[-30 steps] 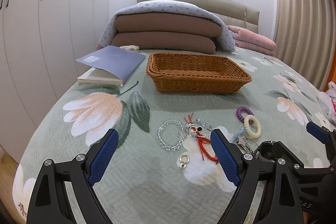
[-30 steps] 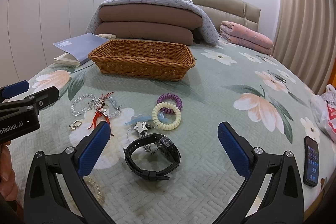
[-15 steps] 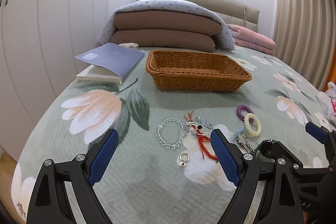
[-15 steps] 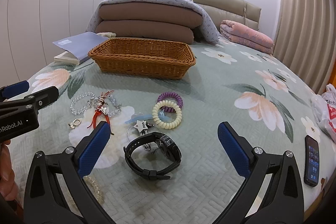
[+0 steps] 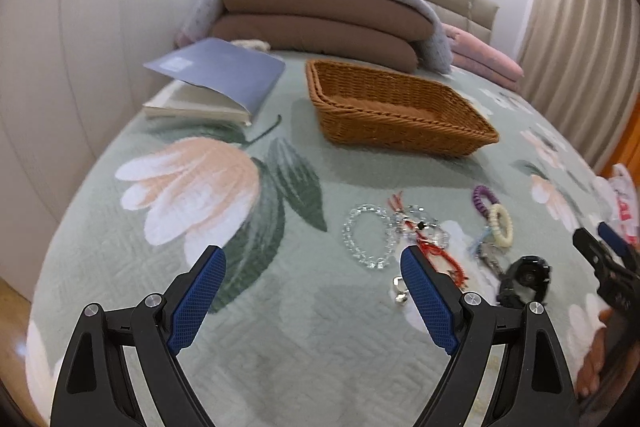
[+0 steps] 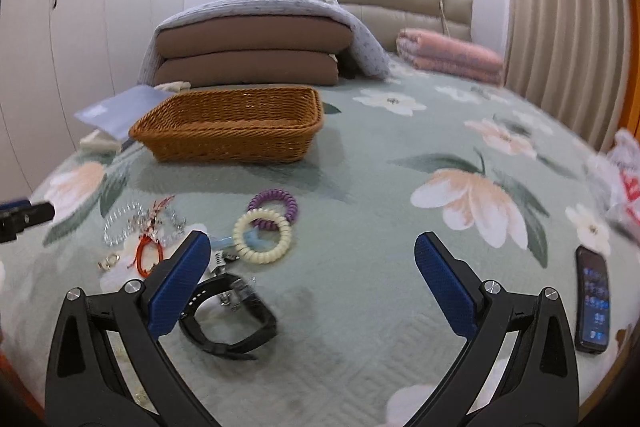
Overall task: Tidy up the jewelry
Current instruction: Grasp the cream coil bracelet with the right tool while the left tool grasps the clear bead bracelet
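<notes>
Left wrist view: your left gripper (image 5: 312, 287) fingers wide, empty; clear bead bracelet (image 5: 366, 237) mid-frame, wicker basket (image 5: 396, 107) upper centre, black watch (image 5: 524, 281) lower right.

Right wrist view: your right gripper (image 6: 312, 267) wide, empty; black watch (image 6: 228, 311) beside left finger (image 6: 176, 283), cream coil ring (image 6: 262, 237) touching purple coil ring (image 6: 274, 209), centre-left; phone (image 6: 594, 299) right edge.
</notes>
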Demonstrator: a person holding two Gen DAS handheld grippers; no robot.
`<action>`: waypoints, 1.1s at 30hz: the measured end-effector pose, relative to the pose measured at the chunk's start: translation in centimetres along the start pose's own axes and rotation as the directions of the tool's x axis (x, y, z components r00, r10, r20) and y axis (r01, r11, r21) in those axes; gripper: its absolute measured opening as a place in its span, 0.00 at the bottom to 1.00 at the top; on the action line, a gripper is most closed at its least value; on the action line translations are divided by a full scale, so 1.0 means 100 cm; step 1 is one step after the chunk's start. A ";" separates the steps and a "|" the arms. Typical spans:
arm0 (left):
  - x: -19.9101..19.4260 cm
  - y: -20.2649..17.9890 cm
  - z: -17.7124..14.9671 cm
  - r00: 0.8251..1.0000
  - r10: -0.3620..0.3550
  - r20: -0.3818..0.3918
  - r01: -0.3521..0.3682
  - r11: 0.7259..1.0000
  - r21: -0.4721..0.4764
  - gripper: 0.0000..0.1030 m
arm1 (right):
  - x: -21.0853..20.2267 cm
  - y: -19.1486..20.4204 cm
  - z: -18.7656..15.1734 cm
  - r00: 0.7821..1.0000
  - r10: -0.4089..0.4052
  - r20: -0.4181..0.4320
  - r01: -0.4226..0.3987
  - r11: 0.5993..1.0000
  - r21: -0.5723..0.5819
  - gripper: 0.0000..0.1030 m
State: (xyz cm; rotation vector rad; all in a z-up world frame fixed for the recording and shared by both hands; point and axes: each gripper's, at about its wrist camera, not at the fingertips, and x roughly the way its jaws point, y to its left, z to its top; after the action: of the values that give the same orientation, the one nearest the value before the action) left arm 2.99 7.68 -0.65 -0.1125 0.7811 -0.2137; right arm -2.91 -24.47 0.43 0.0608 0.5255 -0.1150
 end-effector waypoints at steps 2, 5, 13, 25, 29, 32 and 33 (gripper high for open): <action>0.006 0.000 0.005 0.998 -0.056 -0.026 0.056 0.998 -0.009 0.87 | 0.004 -0.009 0.008 0.999 0.002 -0.050 -0.002 1.000 -0.002 0.98; 0.027 -0.001 0.016 0.988 -0.122 -0.092 0.123 0.992 0.000 0.87 | 0.016 -0.019 0.020 0.992 0.009 -0.122 -0.013 0.999 -0.035 0.85; 0.077 -0.018 0.034 0.969 -0.127 -0.212 0.150 0.984 0.099 0.72 | 0.086 -0.024 0.036 0.930 0.121 -0.348 -0.134 0.991 -0.013 0.45; 0.112 -0.025 0.029 0.944 -0.126 -0.306 0.174 0.976 0.133 0.38 | 0.141 0.014 0.010 0.878 0.162 -0.450 -0.201 0.979 -0.041 0.28; 0.115 -0.037 0.028 0.953 -0.075 -0.292 0.132 0.975 0.180 0.27 | 0.149 0.022 0.003 0.878 0.128 -0.461 -0.184 0.980 -0.080 0.11; 0.114 -0.042 0.029 0.957 -0.062 -0.284 0.122 0.973 0.198 0.07 | 0.144 0.027 0.003 0.889 0.118 -0.443 -0.183 0.977 -0.106 0.10; 0.113 -0.042 0.029 0.958 -0.063 -0.281 0.122 0.973 0.197 0.07 | 0.140 0.029 0.004 0.893 0.122 -0.432 -0.187 0.976 -0.110 0.10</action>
State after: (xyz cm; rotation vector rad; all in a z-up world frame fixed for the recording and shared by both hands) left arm 12.24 1.01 -5.62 0.0858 1.0233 -0.4077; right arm 9.71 -22.92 -6.22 -0.0204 0.9621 0.0986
